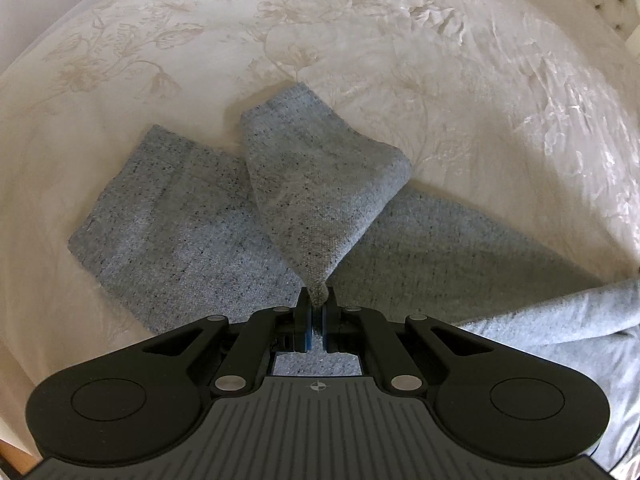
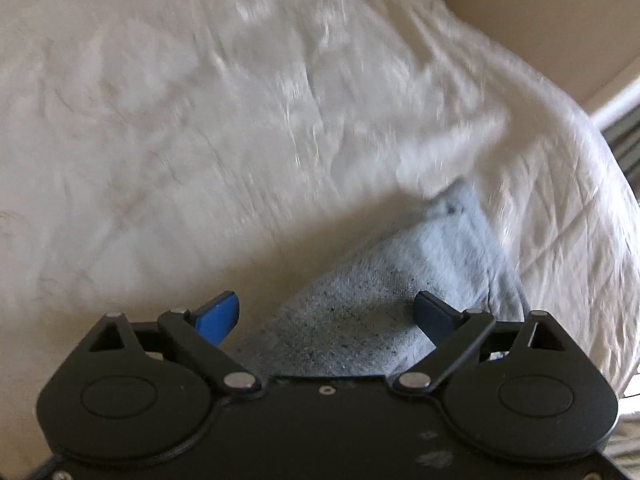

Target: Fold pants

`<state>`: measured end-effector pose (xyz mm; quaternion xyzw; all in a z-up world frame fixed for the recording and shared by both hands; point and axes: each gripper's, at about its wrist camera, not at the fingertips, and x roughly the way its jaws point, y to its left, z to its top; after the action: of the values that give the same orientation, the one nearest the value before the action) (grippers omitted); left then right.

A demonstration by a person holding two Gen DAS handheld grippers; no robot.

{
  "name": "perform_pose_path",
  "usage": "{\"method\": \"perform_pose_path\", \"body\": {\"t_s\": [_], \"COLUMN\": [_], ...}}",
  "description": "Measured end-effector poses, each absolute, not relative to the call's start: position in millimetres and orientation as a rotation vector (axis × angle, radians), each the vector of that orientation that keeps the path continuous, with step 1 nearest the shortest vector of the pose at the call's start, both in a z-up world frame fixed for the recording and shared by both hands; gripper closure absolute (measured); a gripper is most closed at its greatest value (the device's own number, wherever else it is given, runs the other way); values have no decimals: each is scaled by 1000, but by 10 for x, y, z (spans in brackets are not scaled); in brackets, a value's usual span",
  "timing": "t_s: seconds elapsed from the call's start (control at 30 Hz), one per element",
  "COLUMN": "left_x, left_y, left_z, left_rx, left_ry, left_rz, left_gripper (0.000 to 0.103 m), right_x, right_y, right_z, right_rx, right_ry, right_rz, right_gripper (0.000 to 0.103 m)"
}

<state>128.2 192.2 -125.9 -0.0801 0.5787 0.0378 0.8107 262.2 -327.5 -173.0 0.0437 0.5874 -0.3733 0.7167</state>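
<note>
— Pinching a gathered corner of the pants (image 1: 320,208), the left hand-held gripper (image 1: 318,312) has its jaws clamped together on the grey knit, which hangs lifted ahead of it over the rest of the garment.

— And the long axis?

— The flat part lies across the bed (image 1: 360,40), running left to right beneath the raised piece, with more cloth trailing off to the right edge.

— Where is the other one?

— The right hand-held gripper (image 2: 326,316) stands wide apart, holding nothing, with an end of the pants (image 2: 400,292) lying between and just beyond its blue pads (image 2: 218,314).

— So which is nearer?

— Both are close; only the left grips. The right view, blurred, shows that far end and the bed's edge; the left view alone shows the fold's layout.
</note>
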Motion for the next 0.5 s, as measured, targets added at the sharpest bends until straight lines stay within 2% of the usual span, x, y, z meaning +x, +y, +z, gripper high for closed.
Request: {"method": "perform_pose_path", "body": {"t_s": [0.07, 0.1, 0.13, 0.23, 0.4, 0.5], "left_x": [1281, 1281, 1285, 1274, 1172, 976], "left_y": [1921, 1917, 1915, 1907, 1905, 1968], "left_z": [-1247, -1237, -1222, -1143, -852, -692], "left_rx": [-174, -174, -174, -163, -123, -106], "left_ry": [1236, 1233, 1229, 1204, 1125, 1078], "left_rz": [83, 83, 81, 68, 33, 12], "left_gripper": [98, 98, 99, 99, 99, 99], "right_x": [2630, 2567, 2479, 2133, 1184, 512], "right_y": [-3289, -3305, -3353, -3482, -3642, -3557], "right_z": [-1829, -1831, -1813, -1544, -843, -586], "right_rx": [89, 116, 159, 308, 500, 580], "right_ry": [1350, 1363, 1359, 1260, 992, 904], "right_rz": [-805, -776, -755, -693, -609, -618], "right_gripper": [26, 51, 68, 81, 83, 83]}}
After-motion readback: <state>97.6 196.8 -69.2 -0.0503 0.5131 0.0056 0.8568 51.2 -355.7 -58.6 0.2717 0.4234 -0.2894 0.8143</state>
